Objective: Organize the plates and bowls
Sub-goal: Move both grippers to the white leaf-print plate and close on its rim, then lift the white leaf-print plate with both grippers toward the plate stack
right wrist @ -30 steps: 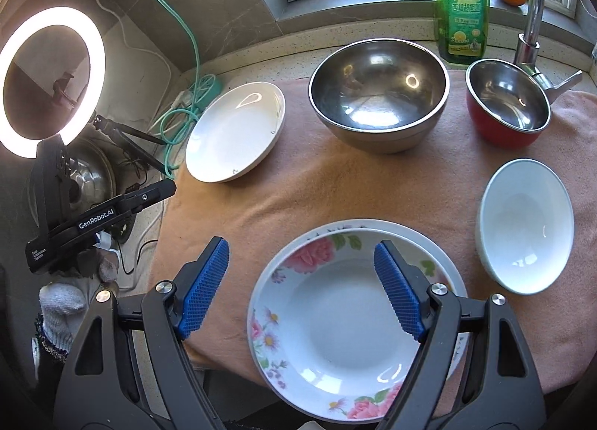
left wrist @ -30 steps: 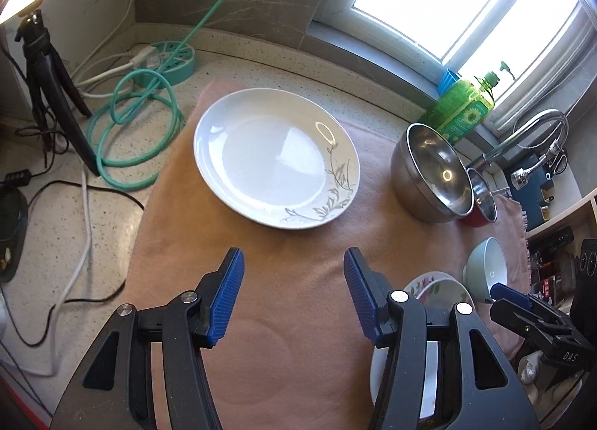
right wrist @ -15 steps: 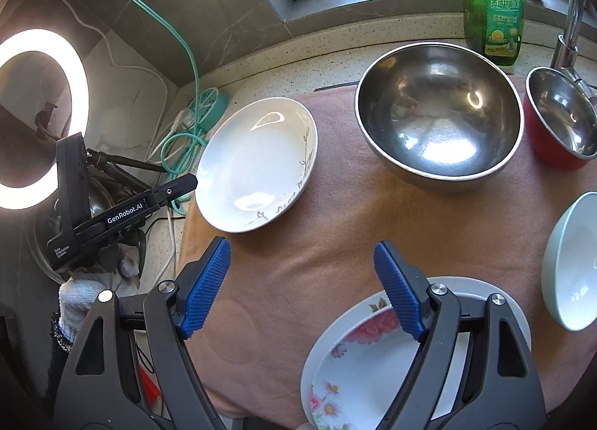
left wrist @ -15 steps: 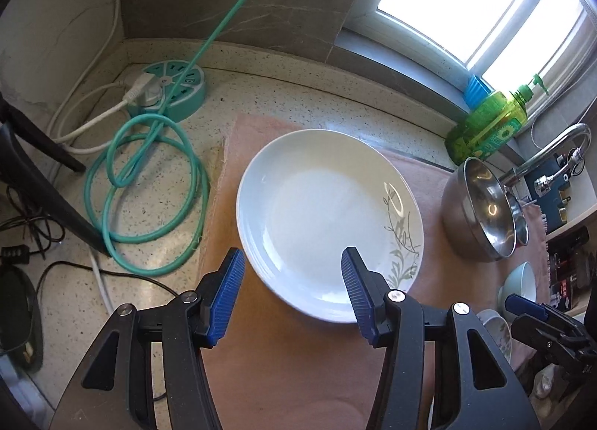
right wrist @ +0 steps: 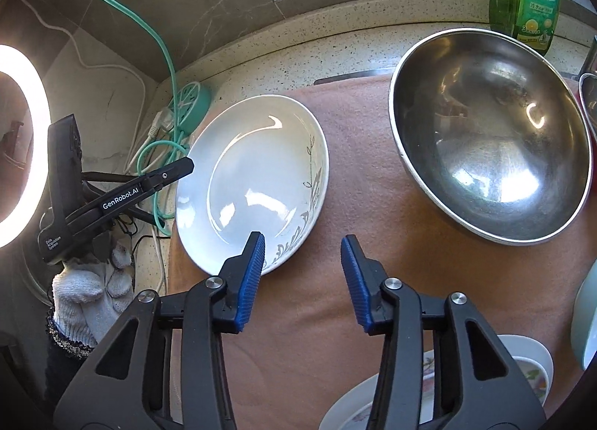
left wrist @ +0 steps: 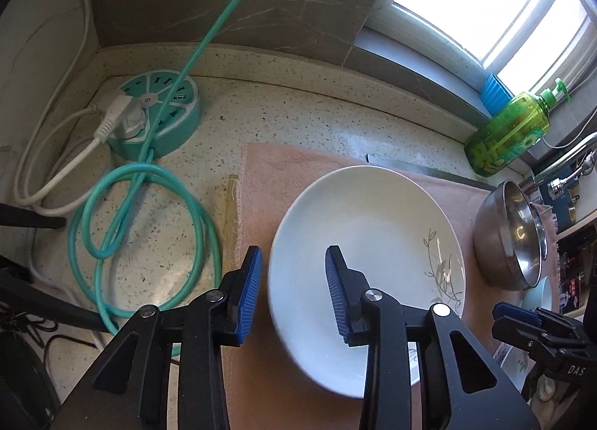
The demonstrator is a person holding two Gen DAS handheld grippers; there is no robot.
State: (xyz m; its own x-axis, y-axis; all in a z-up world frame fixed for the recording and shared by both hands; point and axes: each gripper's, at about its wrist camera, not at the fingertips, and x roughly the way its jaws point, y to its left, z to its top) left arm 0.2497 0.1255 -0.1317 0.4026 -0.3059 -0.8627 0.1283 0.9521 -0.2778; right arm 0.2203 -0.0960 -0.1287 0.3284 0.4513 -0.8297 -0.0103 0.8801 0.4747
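Note:
A white plate with a grey leaf pattern (left wrist: 365,236) lies on a pink towel (left wrist: 283,168). It also shows in the right wrist view (right wrist: 257,176). My left gripper (left wrist: 293,290) is open and straddles the plate's left rim, one finger outside, one over the plate. My right gripper (right wrist: 302,275) is open and empty above the towel, by the plate's near right edge. A large steel bowl (right wrist: 488,139) sits to the right. A floral plate (right wrist: 530,374) lies at the lower right.
A teal power strip (left wrist: 156,116) and coiled teal cable (left wrist: 141,236) lie left of the towel on the speckled counter. A green soap bottle (left wrist: 507,135) stands by the window. A pale green bowl (right wrist: 584,314) is at the right edge. A ring light (right wrist: 22,146) glows left.
My left gripper has moved forward and down onto the white plate's left rim. My right gripper has moved forward and left, off the floral plate toward the white plate.

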